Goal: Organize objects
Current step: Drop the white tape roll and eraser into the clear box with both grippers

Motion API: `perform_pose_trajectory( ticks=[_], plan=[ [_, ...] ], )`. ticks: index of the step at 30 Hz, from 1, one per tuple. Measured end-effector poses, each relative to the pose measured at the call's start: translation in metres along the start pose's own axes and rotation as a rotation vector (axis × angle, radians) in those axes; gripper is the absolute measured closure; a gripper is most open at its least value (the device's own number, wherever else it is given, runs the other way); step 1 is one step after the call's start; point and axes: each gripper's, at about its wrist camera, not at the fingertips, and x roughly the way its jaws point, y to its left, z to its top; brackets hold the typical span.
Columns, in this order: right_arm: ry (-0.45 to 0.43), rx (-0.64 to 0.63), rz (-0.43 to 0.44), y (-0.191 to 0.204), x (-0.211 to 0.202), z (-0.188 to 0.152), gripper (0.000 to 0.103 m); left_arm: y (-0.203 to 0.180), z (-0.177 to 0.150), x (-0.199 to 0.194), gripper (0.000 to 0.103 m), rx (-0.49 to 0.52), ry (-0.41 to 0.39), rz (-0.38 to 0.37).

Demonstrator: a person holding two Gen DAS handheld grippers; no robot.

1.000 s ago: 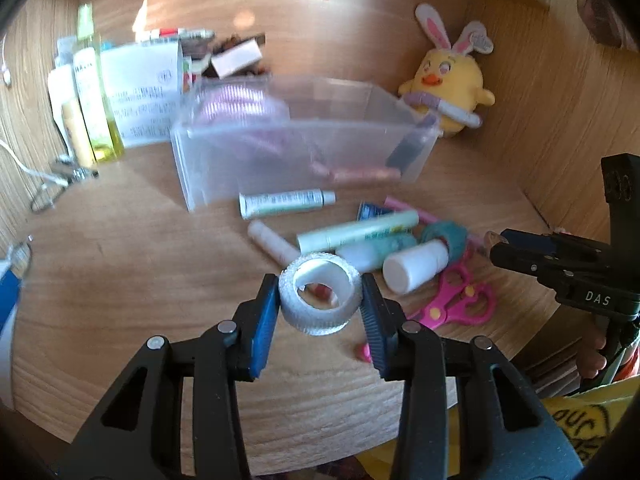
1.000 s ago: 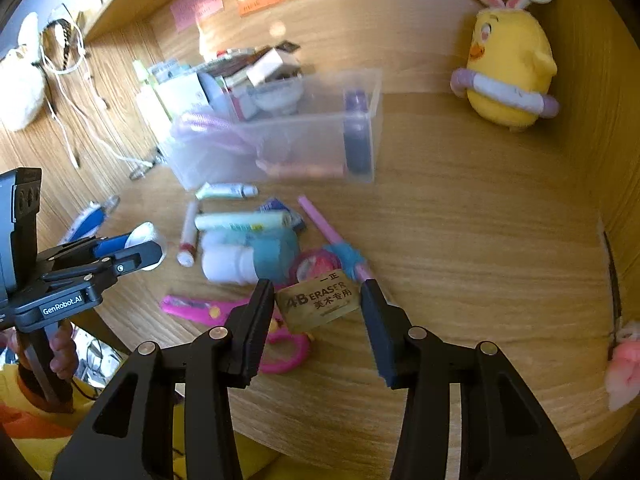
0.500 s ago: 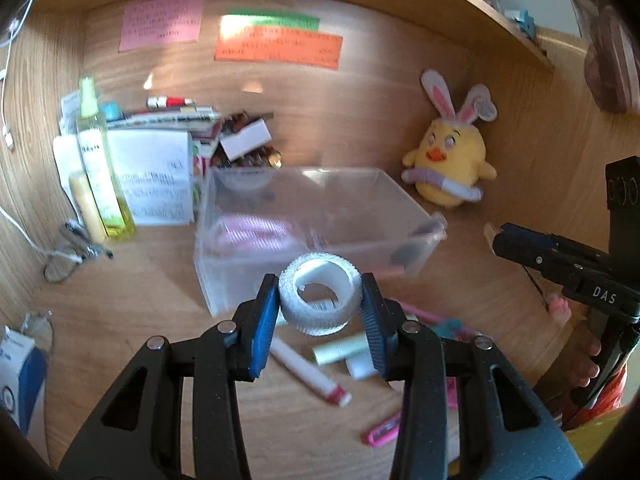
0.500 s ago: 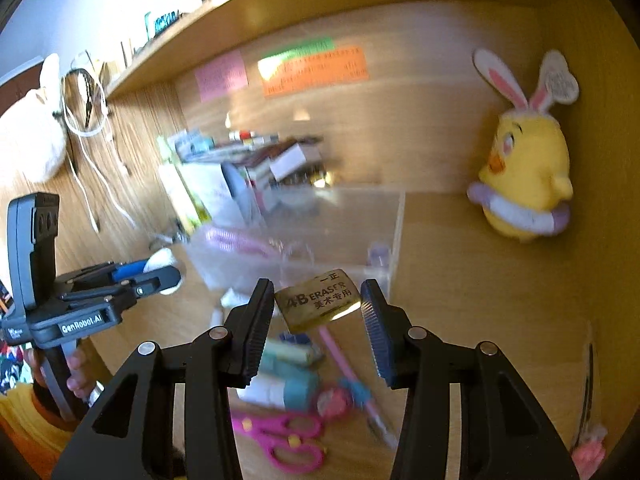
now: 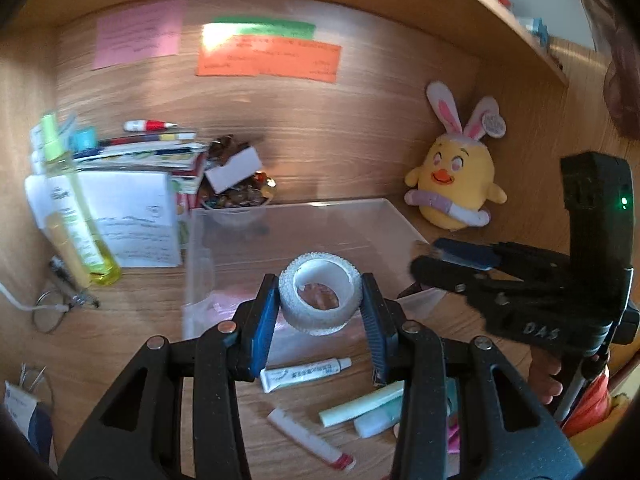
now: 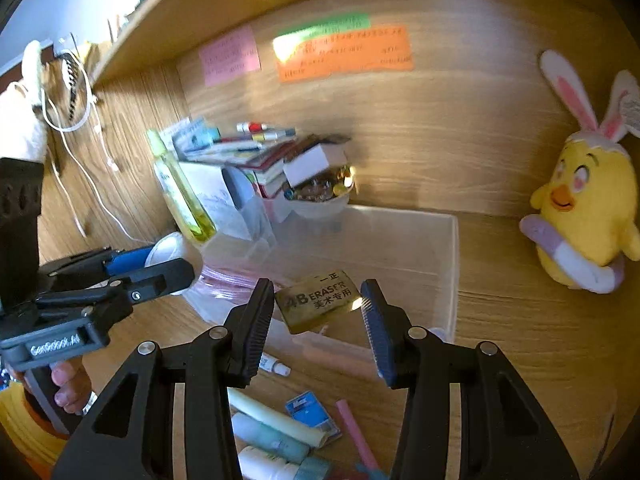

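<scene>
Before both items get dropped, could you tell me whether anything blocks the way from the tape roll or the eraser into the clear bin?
Nothing visible does. The tape roll and eraser hang at the open-topped clear bin, which has no lid.

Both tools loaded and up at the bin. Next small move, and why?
Probably carry both a little further forward over the clear bin, then open. The left tool grips the white tape roll above the bin's near wall; the right tool grips the 4B eraser over the bin's near part. Releasing now risks a rim bounce.
</scene>
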Motion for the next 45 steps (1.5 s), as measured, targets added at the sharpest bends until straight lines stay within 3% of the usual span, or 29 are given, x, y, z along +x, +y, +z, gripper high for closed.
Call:
perform_pose_trajectory(
  ticks=[10, 21, 29, 32, 34, 36, 38, 45],
  plan=[
    [0.094, 0.021, -0.042, -0.024, 0.032, -0.003, 0.061, -0.013, -0.001, 0.056, 0.063, 0.038, 0.113, -0.048],
    [0.092, -0.015, -0.090, -0.021, 0.035, -0.002, 0.061, -0.003, 0.001, 0.078, 0.062, 0.017, 0.177, -0.060],
    [0.084, -0.023, -0.090, -0.017, 0.026, -0.002, 0.060, -0.004, -0.001, 0.064, 0.043, 0.016, 0.157, -0.052],
    [0.074, -0.024, -0.080, -0.015, 0.016, -0.002, 0.057, -0.006, -0.002, 0.054, 0.030, 0.021, 0.136, -0.039],
    [0.061, -0.023, -0.083, -0.014, 0.007, -0.004, 0.053, -0.007, -0.002, 0.045, 0.016, 0.026, 0.108, -0.003],
    [0.049, -0.018, -0.087, -0.013, -0.002, -0.006, 0.047, -0.010, -0.003, 0.036, 0.008, 0.037, 0.077, 0.037],
    [0.041, -0.009, -0.097, -0.014, -0.012, -0.010, 0.036, -0.011, -0.004, 0.029, 0.006, 0.045, 0.057, 0.061],
    [0.014, 0.010, -0.159, -0.021, -0.045, -0.029, 0.026, -0.009, -0.018, 0.012, 0.002, 0.018, 0.070, 0.084]
  ],
)
